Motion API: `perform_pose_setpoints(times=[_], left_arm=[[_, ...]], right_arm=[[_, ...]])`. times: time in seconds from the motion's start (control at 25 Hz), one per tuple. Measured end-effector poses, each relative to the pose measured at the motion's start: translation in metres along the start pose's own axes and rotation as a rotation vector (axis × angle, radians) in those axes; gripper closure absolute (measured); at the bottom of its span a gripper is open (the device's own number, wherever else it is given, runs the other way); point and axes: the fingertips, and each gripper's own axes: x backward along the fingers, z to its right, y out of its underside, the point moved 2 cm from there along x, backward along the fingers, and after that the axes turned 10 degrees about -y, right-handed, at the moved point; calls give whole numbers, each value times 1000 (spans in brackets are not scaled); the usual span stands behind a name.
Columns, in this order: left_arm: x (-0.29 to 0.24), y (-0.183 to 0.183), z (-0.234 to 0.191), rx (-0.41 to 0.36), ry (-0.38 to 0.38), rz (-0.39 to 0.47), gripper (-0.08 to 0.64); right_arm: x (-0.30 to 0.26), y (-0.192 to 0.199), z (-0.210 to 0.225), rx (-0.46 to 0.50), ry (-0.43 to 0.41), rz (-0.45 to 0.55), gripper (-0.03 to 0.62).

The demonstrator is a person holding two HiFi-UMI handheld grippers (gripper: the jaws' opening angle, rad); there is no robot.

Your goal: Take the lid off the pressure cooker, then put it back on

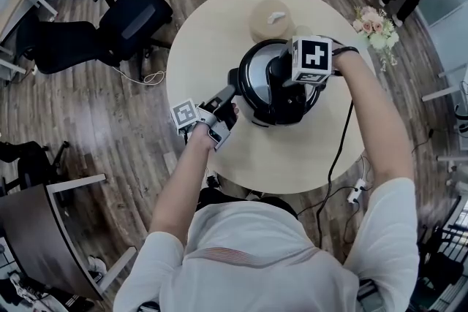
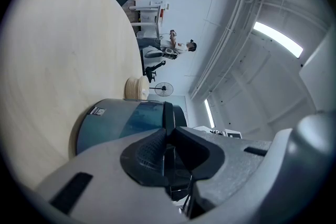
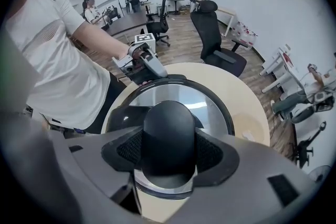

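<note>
Pressure cooker (image 1: 281,102) sits approx. mid worktop (image 1: 219,33) w/ lid (image 3: 184,97) on top. R tool (image 3: 169,150), pointing down, is clenched round the lid's black knob (image 3: 168,128). L tool (image 2: 169,152), held roughly level at the cooker's left, is pinched nearly closed on its side handle (image 1: 235,77).

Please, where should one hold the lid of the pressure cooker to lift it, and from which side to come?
Grip the black knob at the centre of the lid, coming straight from above. It stands up from the flat shiny top, and its sides fit between two jaws. The right gripper is shut on it this way.
</note>
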Motion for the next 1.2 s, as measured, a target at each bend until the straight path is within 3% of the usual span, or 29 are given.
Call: perform_pose_setpoints(times=[0.48,0.56,0.6,0.72,0.88,1.04,1.2], left_arm=[[0,1,1,-19,-2,-1,497],[0,1,1,-40,-15,5,457],[1,1,1,-62,-24,8,404],[8,-1,9,-216,-78,19,370],[23,-1,25,-490,-223,46,370],[38,-4,54,-811,-337,114,370],[43,4,104,-1101,-374,180,371]], right_arm=[[1,0,-1,-31,12,25,311],[1,0,-1,-29,31,10,308],[2,0,-1,-22,44,10,302],[18,-9,-4,-10,79,91,304],[63,-23,-14,-21,193,290,304],[104,-24,-28,-93,349,573,304],[139,-17,-53,-218,513,890,308]])
